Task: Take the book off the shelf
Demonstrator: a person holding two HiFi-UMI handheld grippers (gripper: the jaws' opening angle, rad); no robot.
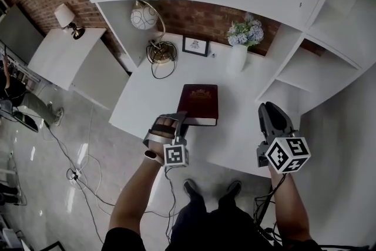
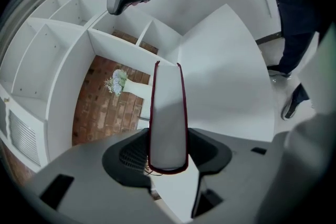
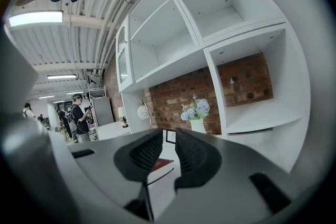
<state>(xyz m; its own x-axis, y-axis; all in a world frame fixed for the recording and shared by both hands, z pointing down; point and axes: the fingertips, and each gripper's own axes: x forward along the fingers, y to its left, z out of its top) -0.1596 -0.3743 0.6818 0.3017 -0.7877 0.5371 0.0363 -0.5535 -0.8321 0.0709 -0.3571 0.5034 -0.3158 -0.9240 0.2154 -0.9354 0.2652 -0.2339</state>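
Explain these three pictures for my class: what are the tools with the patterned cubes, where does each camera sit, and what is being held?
A person, not a robot, holds a two-jaw gripper in each hand. The downward picture comes from a camera on the person's head; the other two from cameras riding on each gripper, looking along its jaws. The left gripper is clamped on the edge of a dark red book at the white table. The right gripper is slightly open and empty. On the table stand a vase of flowers, a picture frame and a round lamp.
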